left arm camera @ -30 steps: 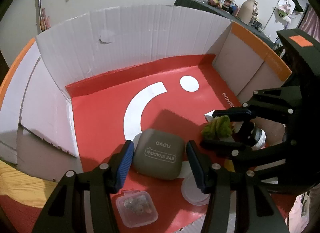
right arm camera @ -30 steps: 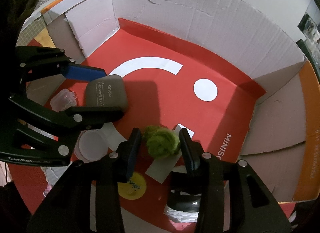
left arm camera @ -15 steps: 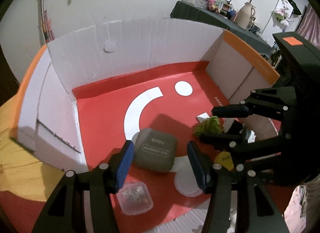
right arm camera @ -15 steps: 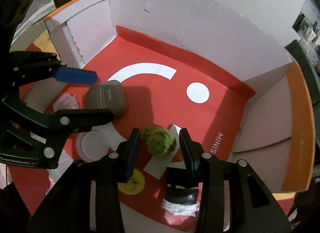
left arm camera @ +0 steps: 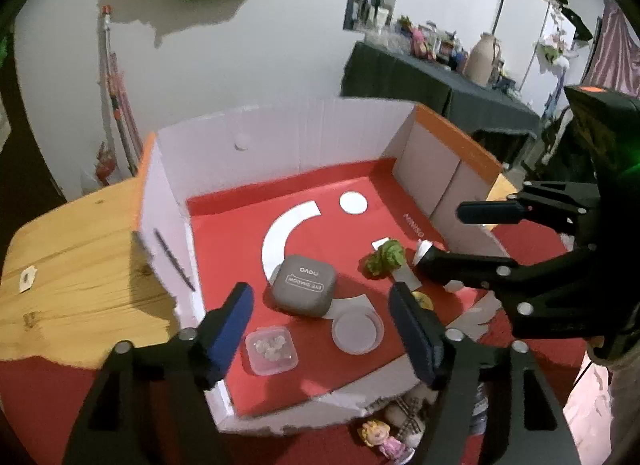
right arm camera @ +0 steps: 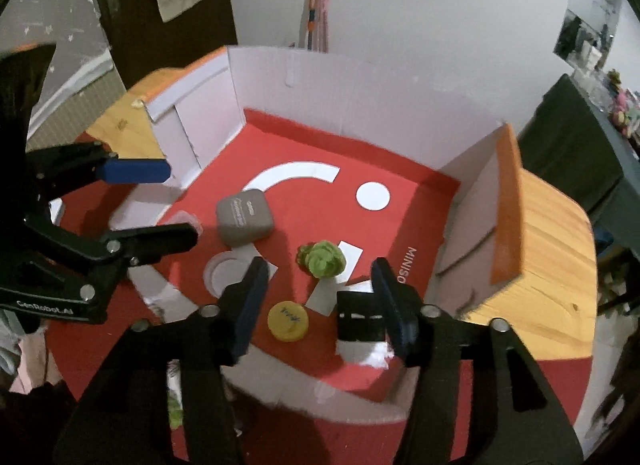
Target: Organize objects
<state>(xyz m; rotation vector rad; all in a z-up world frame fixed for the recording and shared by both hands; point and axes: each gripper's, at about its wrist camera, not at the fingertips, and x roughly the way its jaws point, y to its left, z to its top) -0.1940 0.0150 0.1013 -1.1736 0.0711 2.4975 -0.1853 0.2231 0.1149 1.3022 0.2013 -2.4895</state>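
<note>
1. Left gripper (left arm camera: 320, 325): black angular frame with blue rubber pads; the jaws are opening and nothing lies between them. It hangs above the near edge of the box.
2. Right gripper (right arm camera: 318, 301): same black frame and blue pads; jaws opening, gripping nothing, the items lying apart below.
3. Clear plastic case (left arm camera: 272, 350): square with rounded corners, small pale pieces inside, nearest the left gripper on the box floor.
4. Translucent round lid (left arm camera: 357, 331): shallow disc just beside the case.
5. Yellow cap (right arm camera: 288, 321): small matte disc with dark scribble, near the front edge.
6. Black-and-white container (right arm camera: 362, 325): dark body, pale base, beside the cap.
7. Eye shadow case (left arm camera: 304, 285): grey-brown rounded square, smooth, lying flat and printed with text.
8. Green fuzzy ball (right arm camera: 322, 259): tufted, resting on a white paper slip.
9. Cardboard box (left arm camera: 288, 141): corrugated white walls, orange rims, red floor with white arc and dot.
10. Wooden table (left arm camera: 72, 265): pale grained surface under the box.
</note>
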